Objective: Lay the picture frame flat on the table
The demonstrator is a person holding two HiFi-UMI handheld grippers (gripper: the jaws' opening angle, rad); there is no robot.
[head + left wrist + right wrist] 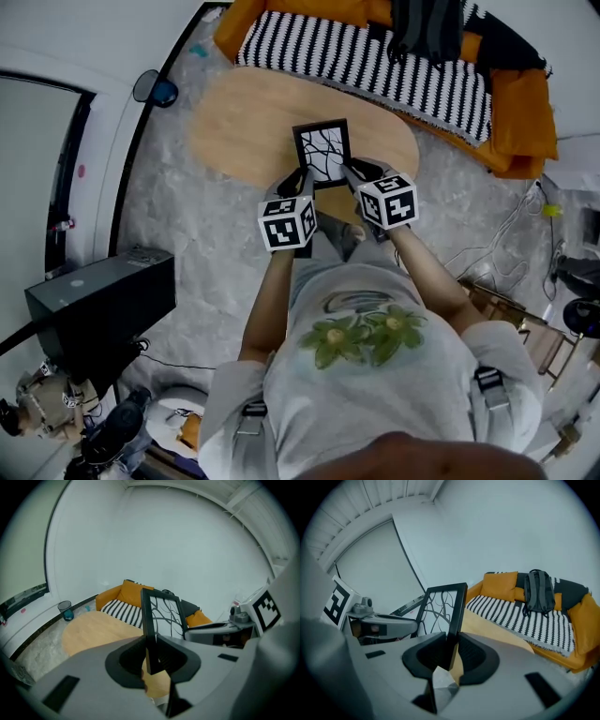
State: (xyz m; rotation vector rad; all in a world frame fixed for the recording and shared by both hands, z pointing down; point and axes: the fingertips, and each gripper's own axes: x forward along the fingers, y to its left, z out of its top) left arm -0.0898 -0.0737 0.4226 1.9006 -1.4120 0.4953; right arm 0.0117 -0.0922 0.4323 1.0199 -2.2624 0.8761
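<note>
Firmly between both tongs (302, 178) (352, 172), picture frame (322, 150)

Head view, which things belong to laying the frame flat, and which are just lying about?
Job: frame; table; left claw and right claw, each shut on a side edge of the frame.
Lying about: sofa; striped blanket; backpack; bin; black case.

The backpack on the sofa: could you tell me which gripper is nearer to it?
Right. The right gripper holds the picture frame by its right edge, toward the backpack; the left gripper holds its left edge, farther off.
</note>
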